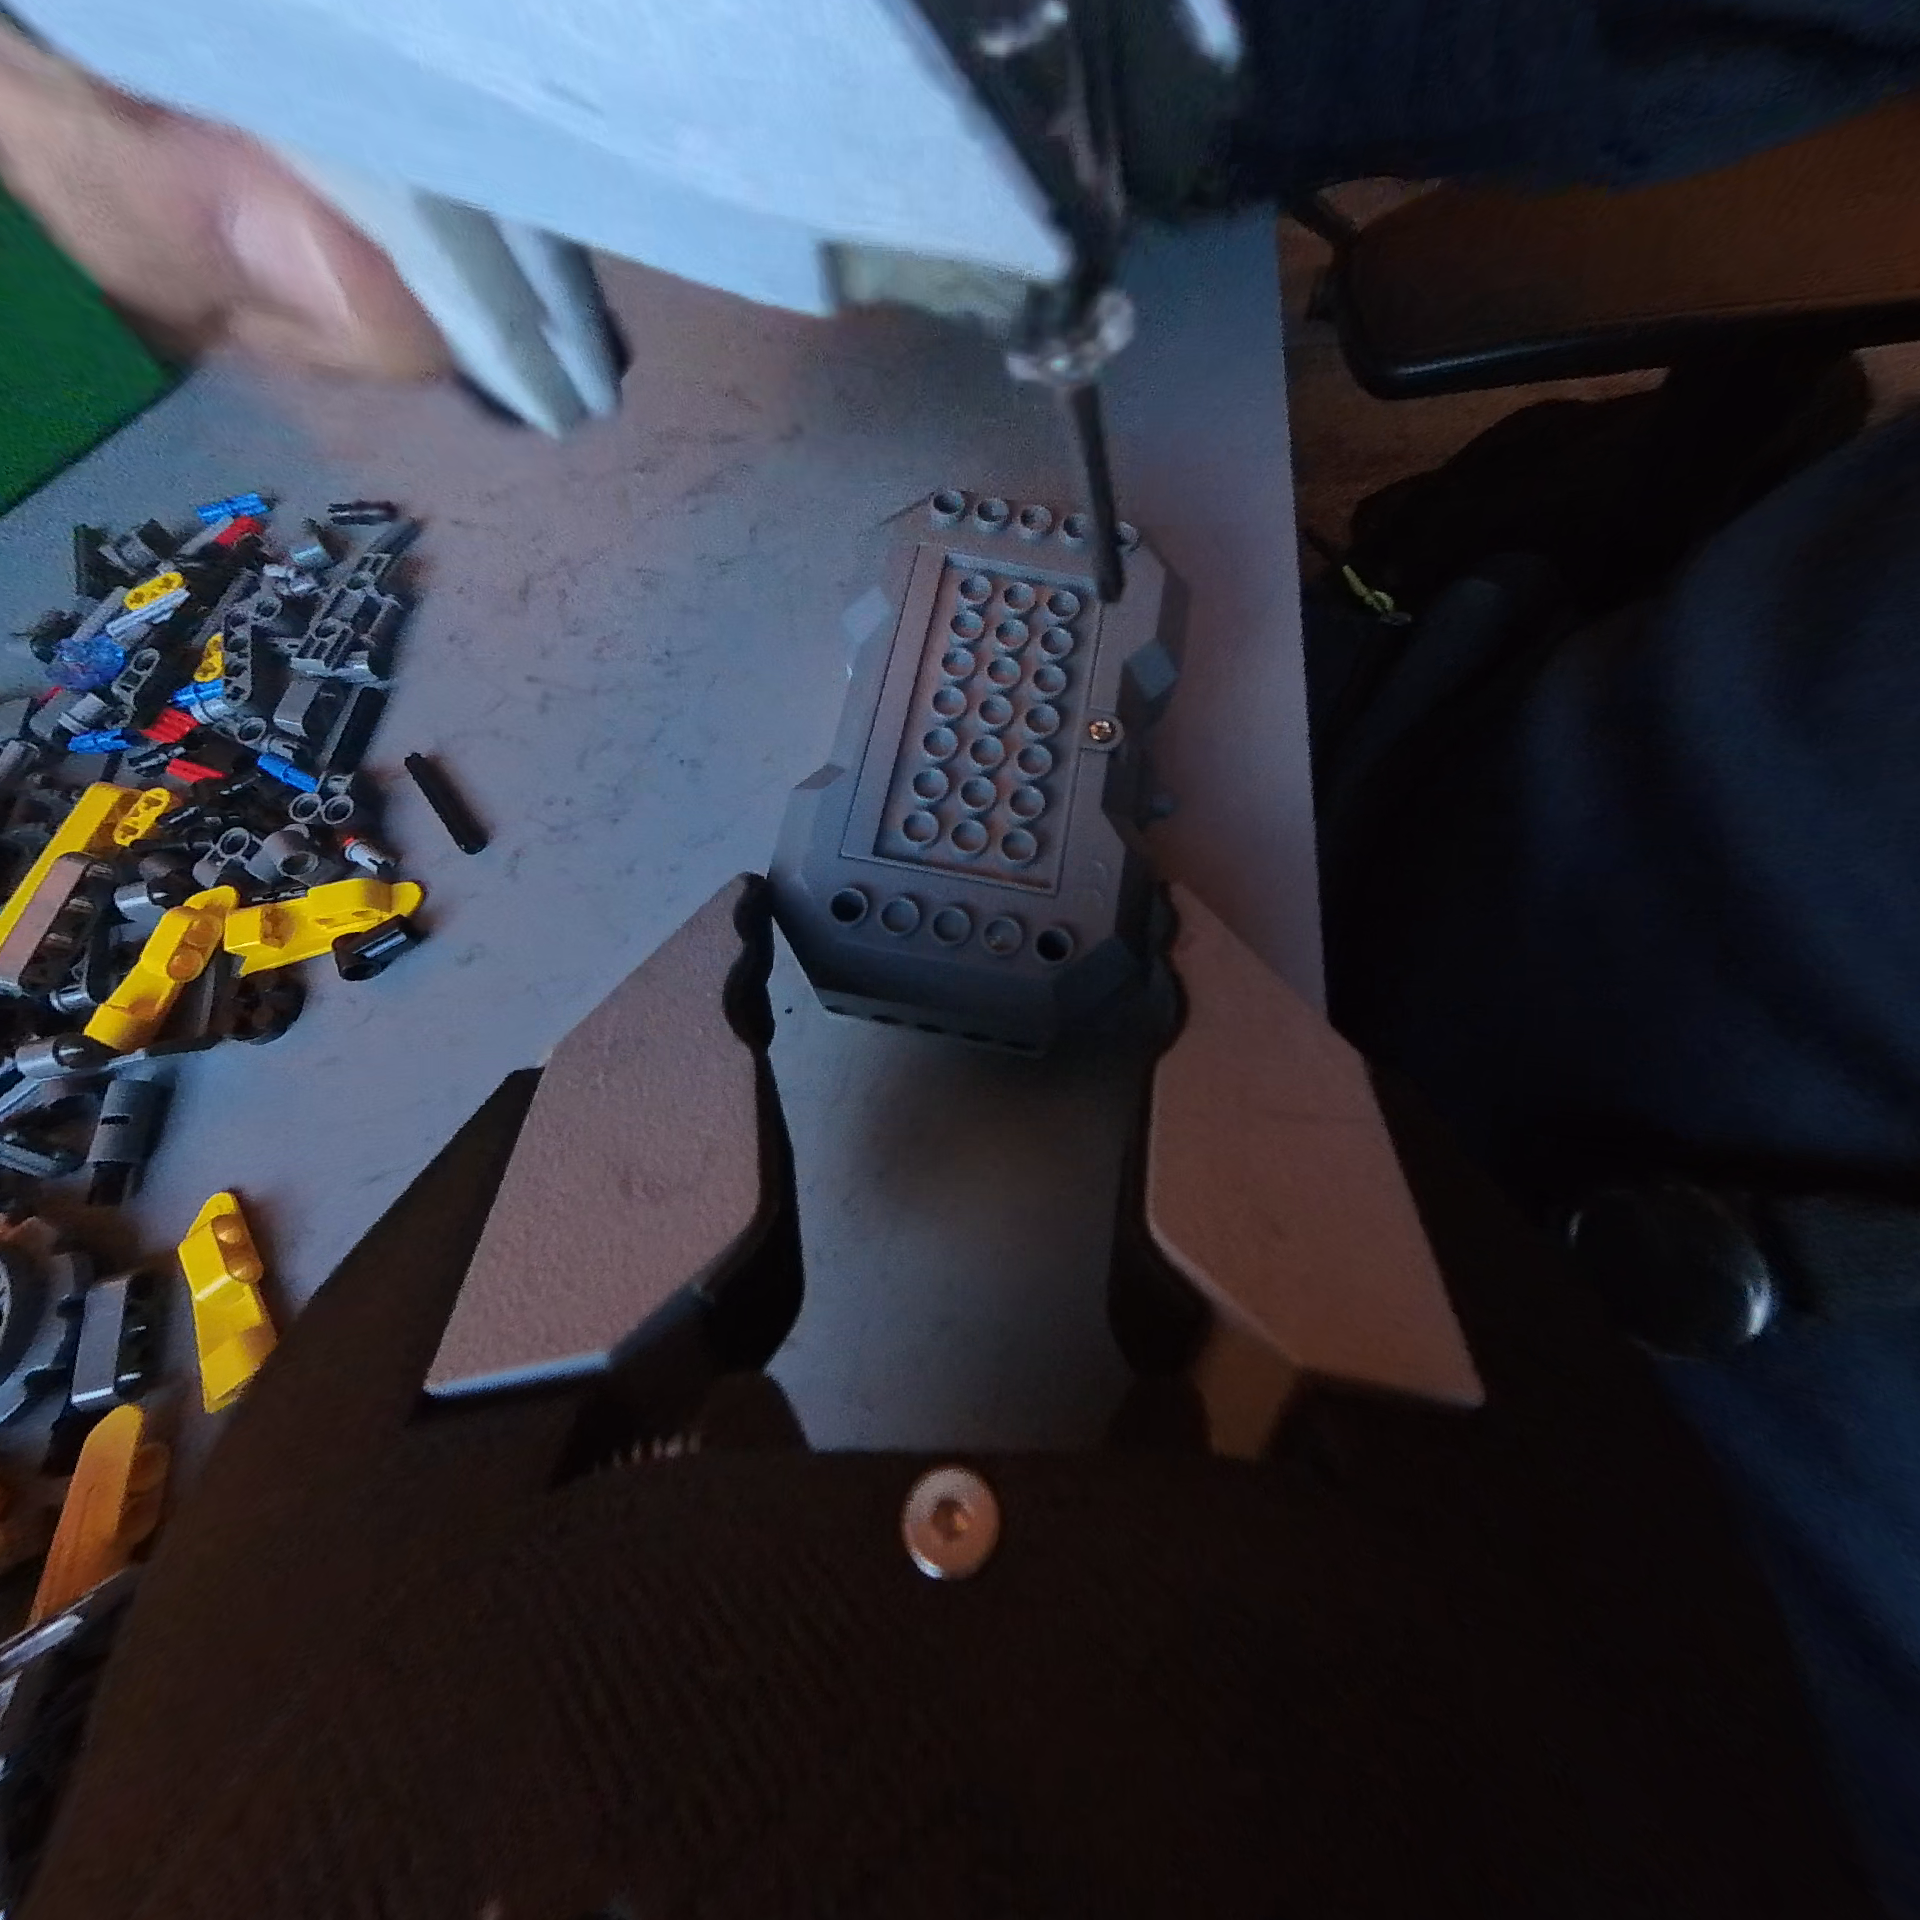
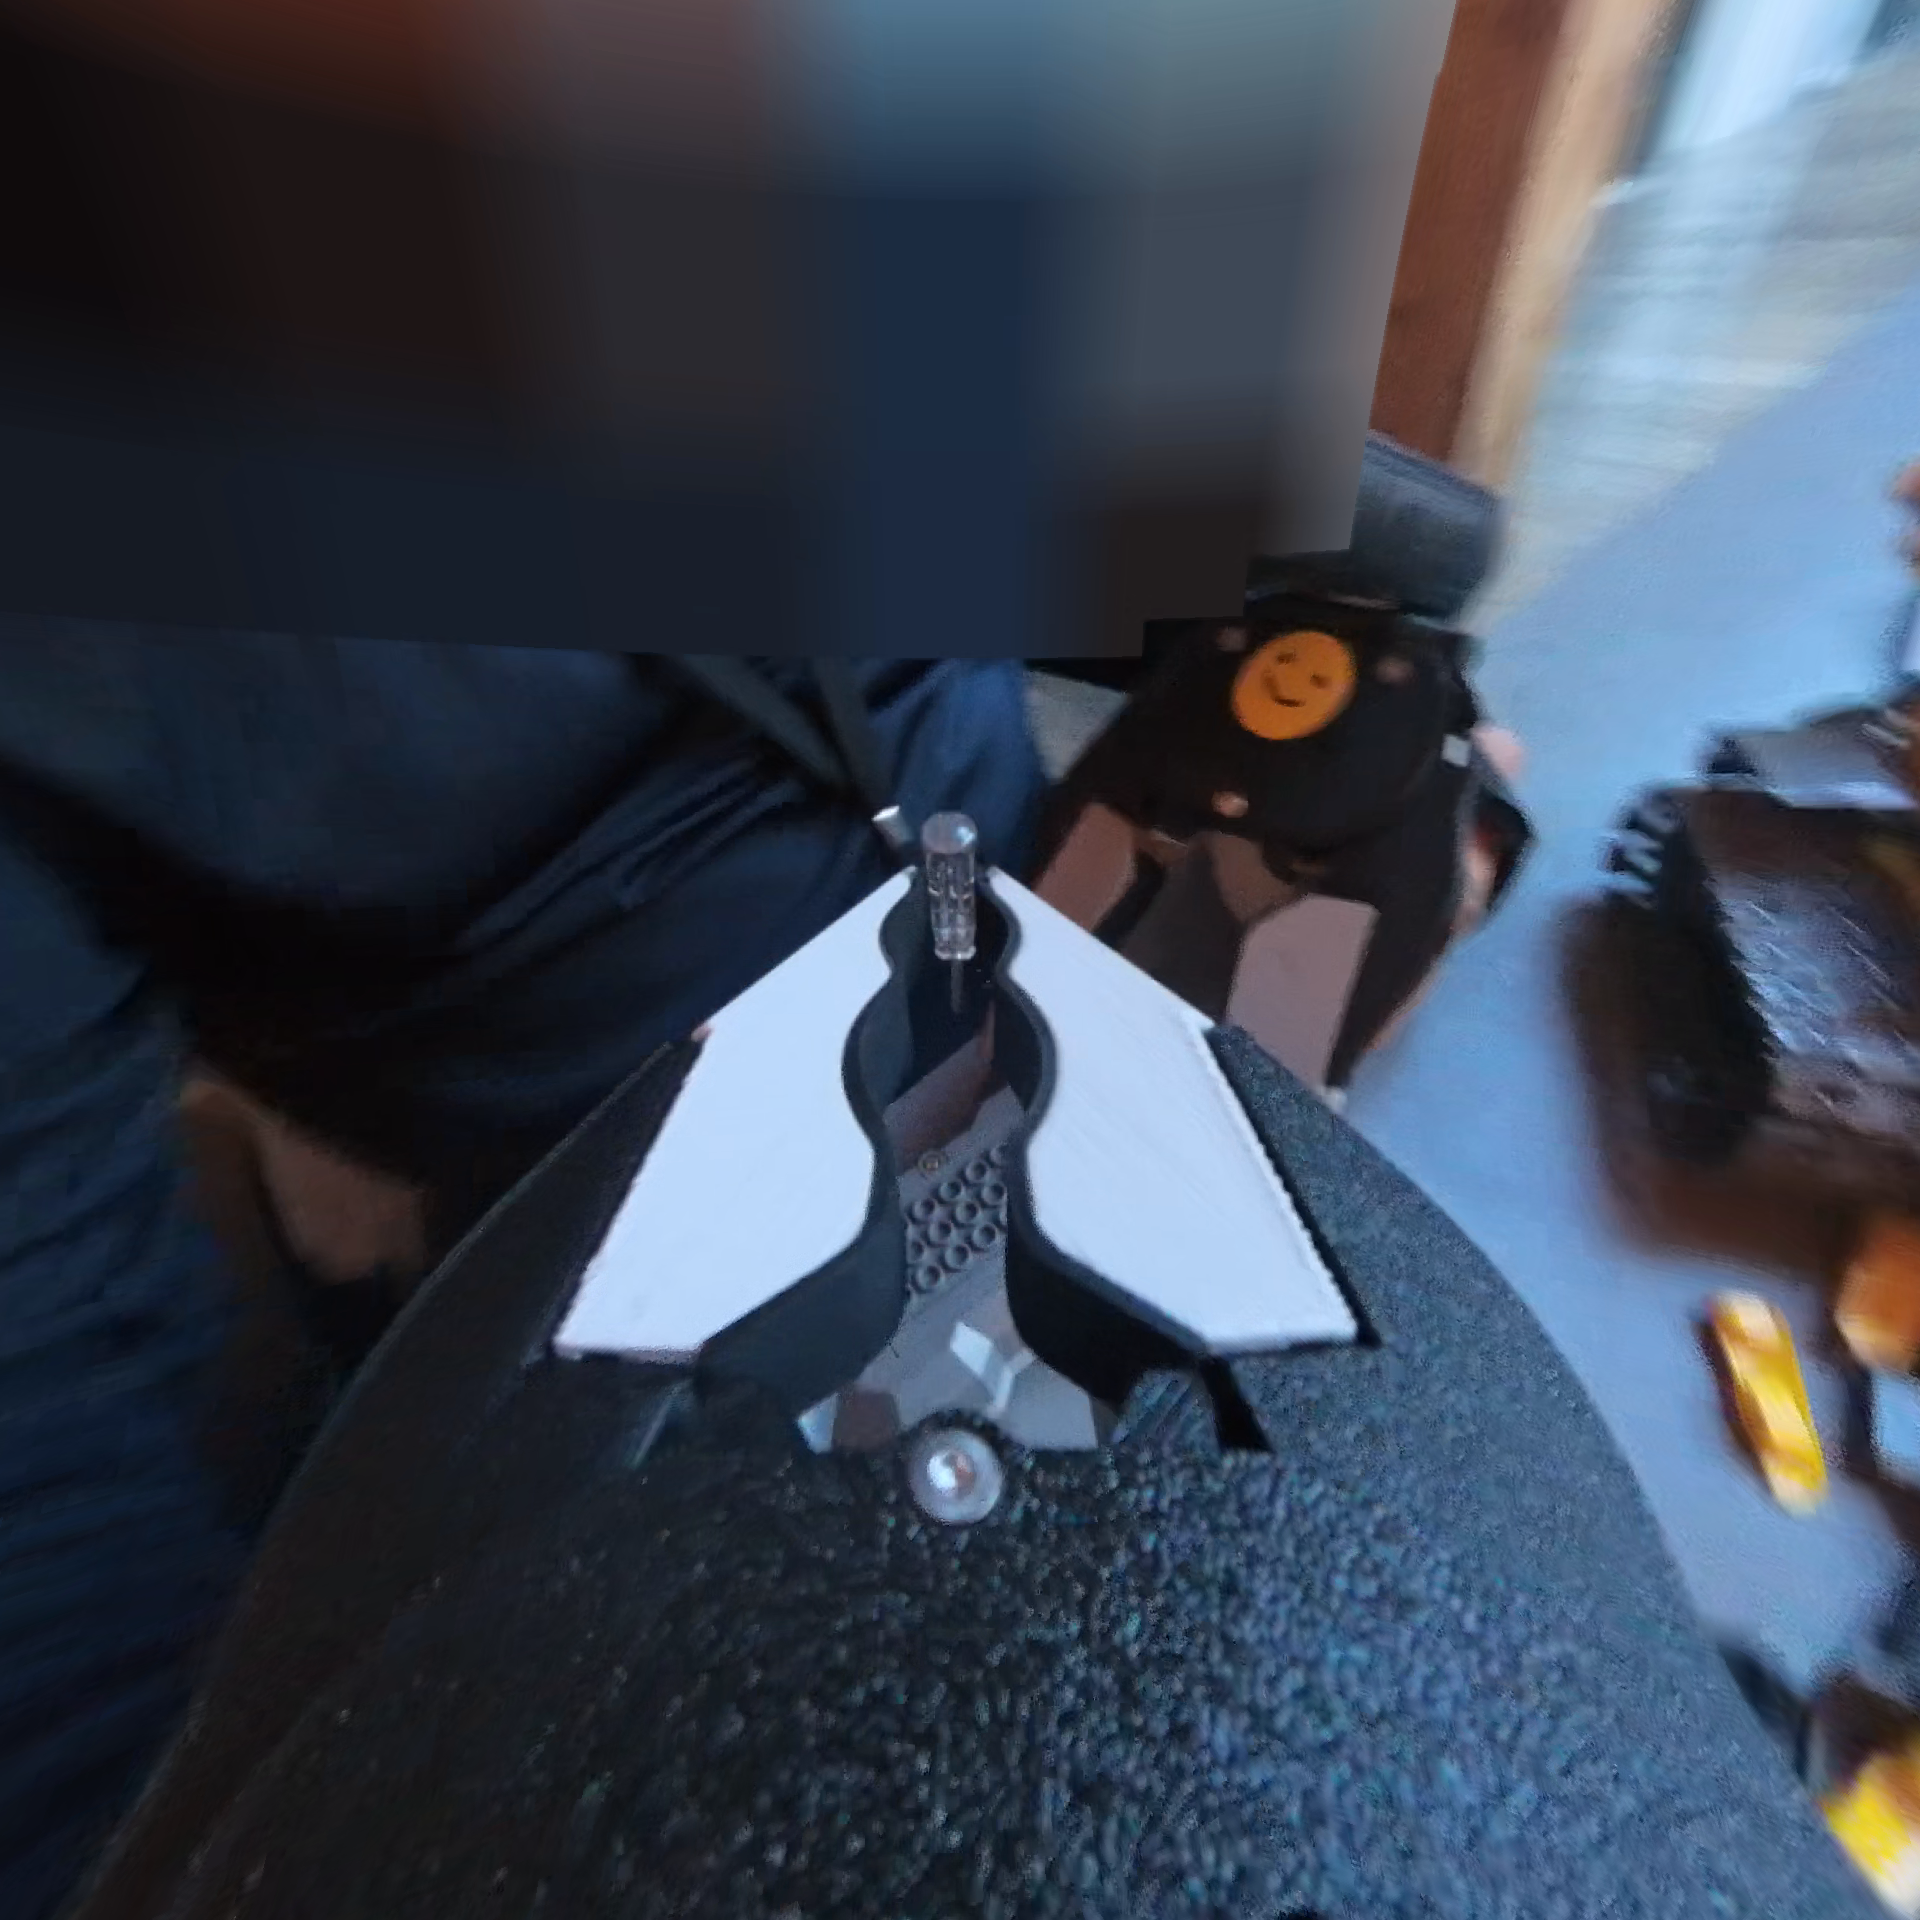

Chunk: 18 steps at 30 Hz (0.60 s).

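Observation:
A dark grey studded block (image 1: 987, 748) lies on the grey table (image 1: 623, 623) near its right edge. My left gripper (image 1: 961, 935) is shut on the block's near end, one finger on each side. My right gripper (image 2: 951, 883) is shut on a small screwdriver with a clear handle (image 2: 948, 894). In the left wrist view that screwdriver (image 1: 1091, 447) comes down from the blurred right gripper (image 1: 1039, 156), and its tip rests on the block's far right corner. A brass screw (image 1: 1103, 729) sits on the block's right rim. The block (image 2: 956, 1216) shows through the right fingers' gap.
A pile of loose yellow, black, blue and red building pieces (image 1: 208, 779) covers the table's left side, with one black pin (image 1: 445, 802) apart from it. A person in dark clothing (image 1: 1662, 831) sits past the table's right edge. A green mat (image 1: 52, 343) lies far left. There is about 11 cm between the tips of the two grippers.

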Available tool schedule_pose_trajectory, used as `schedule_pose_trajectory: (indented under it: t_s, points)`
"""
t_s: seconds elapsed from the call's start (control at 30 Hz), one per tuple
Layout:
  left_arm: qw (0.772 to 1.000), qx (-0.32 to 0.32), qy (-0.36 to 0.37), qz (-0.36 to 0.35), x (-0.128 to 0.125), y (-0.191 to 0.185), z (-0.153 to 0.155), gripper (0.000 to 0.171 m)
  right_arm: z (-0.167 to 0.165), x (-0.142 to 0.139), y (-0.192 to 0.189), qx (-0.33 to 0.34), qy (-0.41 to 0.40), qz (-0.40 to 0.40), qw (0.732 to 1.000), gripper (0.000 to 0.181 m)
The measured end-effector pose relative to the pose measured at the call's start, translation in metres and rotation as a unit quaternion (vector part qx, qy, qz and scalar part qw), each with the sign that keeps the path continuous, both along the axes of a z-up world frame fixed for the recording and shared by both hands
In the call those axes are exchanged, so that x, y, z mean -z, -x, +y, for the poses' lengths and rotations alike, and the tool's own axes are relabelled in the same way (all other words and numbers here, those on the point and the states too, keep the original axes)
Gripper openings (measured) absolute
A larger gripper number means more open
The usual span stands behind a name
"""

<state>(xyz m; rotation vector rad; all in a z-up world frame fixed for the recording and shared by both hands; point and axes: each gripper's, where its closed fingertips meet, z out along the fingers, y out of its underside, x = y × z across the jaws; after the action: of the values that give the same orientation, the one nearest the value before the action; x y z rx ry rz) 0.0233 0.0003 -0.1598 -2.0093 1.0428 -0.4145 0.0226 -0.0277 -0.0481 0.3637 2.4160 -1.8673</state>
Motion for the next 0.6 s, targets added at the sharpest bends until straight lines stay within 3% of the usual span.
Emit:
schedule_pose_trajectory:
  t_s: [0.1,0.27,0.43,0.6]
  points:
    - [1.0,-0.002,-0.003,0.003,0.0,0.0,0.0,0.069,0.006,-0.003,0.006,0.188,0.028,-0.031,0.981,0.007]
    - [1.0,-0.009,-0.01,0.008,0.0,0.002,0.002,0.069,0.024,0.027,-0.004,0.437,-0.01,-0.024,0.899,0.007]
    - [1.0,-0.016,-0.009,0.009,0.0,0.003,0.004,0.069,0.019,0.037,-0.015,0.512,-0.042,-0.005,0.858,0.008]
    - [1.0,-0.016,-0.01,0.01,0.0,0.003,0.004,0.068,0.022,0.046,-0.016,0.537,-0.026,-0.012,0.843,0.007]
